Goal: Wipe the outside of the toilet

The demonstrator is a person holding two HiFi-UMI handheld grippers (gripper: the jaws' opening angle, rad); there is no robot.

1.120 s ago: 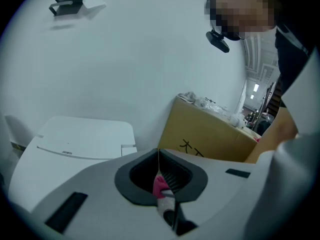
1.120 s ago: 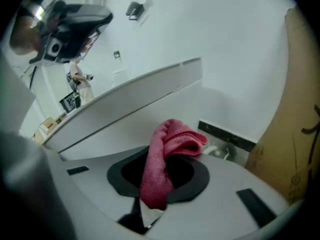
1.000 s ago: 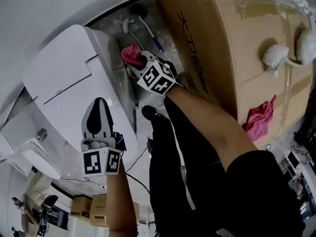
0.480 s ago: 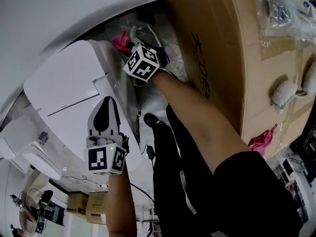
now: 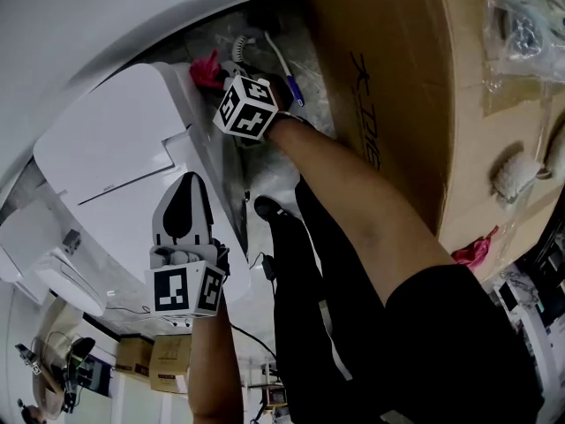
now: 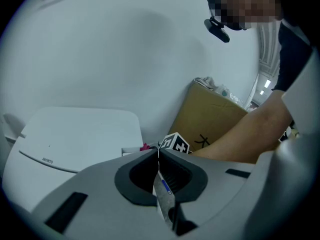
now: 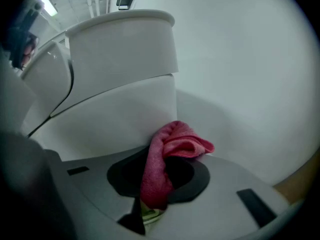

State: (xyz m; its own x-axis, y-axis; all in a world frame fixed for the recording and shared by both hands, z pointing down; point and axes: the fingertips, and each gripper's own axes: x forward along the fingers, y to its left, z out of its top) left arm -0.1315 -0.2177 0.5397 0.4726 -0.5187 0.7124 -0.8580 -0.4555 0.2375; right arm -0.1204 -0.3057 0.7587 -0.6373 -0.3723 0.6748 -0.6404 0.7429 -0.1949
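1. Between the jaws of the right gripper (image 7: 154,194), a pink cloth (image 7: 167,154) is clamped, and its folded end is bunched up past the jaw tips.
2. Directly ahead of those jaws, the white side of the toilet (image 7: 115,84) is seen just beyond the cloth, at the corner where it meets the white wall (image 7: 240,59). Whether cloth and toilet touch cannot be told.
3. In the head view, the right gripper (image 5: 219,73) is held low at the rear of the toilet (image 5: 115,148), with the cloth (image 5: 205,69) at its tip.
4. Just beside that gripper, on the side away from the toilet, a toilet brush (image 5: 237,44) is seen on the floor. A large cardboard box (image 5: 397,78) is stood beyond it.
5. The jaws of the left gripper (image 6: 159,156) are closed on each other, and nothing is gripped between them.
6. Ahead of those jaws, the toilet lid (image 6: 75,134) is seen on the left and the cardboard box (image 6: 210,119) on the right.
7. In the head view, the left gripper (image 5: 184,188) is held over the lid's near edge, well apart from the right gripper.
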